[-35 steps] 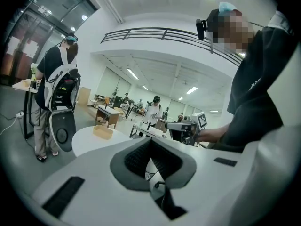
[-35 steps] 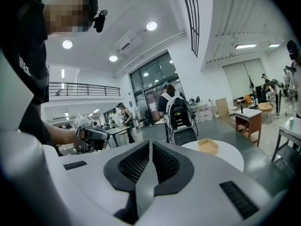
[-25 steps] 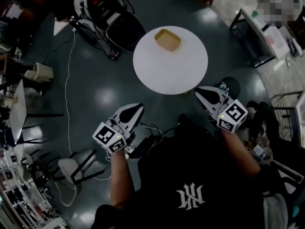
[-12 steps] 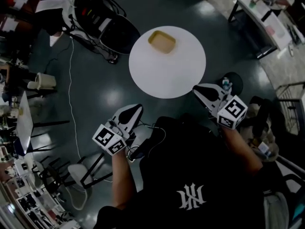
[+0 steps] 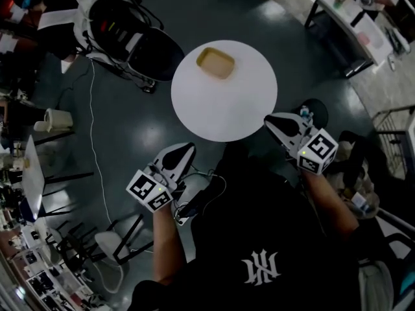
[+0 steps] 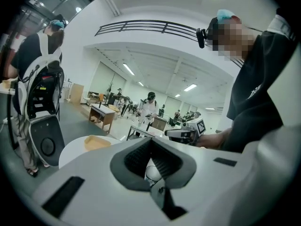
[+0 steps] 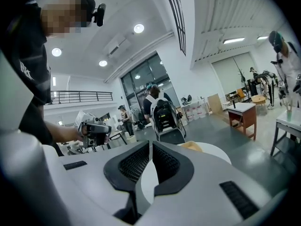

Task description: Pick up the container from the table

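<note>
Since a second ago the person has edged closer to the table [image 5: 227, 112]. The container [image 5: 216, 62], a shallow tan tray with rounded corners, sits on the table's far side. The left gripper [image 5: 183, 149] and the right gripper [image 5: 271, 120] are both clenched and empty, by the table's near edge.
</note>
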`<control>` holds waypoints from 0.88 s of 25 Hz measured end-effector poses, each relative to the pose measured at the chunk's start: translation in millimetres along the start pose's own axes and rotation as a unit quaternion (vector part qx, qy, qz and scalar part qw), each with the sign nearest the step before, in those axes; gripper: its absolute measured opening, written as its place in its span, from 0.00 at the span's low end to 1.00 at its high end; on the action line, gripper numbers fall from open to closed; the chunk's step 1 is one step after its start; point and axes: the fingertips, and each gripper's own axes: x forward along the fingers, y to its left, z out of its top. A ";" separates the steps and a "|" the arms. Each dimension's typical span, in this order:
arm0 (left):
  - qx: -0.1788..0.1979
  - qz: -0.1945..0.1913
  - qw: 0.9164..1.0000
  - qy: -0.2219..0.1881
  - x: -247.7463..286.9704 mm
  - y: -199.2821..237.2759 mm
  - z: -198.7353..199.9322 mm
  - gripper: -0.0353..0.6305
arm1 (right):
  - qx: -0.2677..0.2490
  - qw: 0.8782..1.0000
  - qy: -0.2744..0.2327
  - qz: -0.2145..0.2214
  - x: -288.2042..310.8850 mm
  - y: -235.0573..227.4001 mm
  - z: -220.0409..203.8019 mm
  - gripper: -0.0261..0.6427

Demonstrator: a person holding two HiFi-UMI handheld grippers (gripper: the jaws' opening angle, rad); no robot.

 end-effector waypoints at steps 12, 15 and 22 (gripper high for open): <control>-0.036 -0.007 0.999 0.004 28.1 74.2 16.9 0.06 | -0.015 0.999 0.033 -0.004 59.5 -42.4 26.6 0.11; -0.052 -0.008 0.998 0.015 39.6 99.2 18.8 0.06 | -0.022 0.999 0.047 -0.010 79.4 -58.3 35.1 0.11; -0.076 -0.025 0.996 0.033 70.6 148.6 4.2 0.06 | -0.039 0.996 0.081 -0.028 129.8 -93.4 41.6 0.11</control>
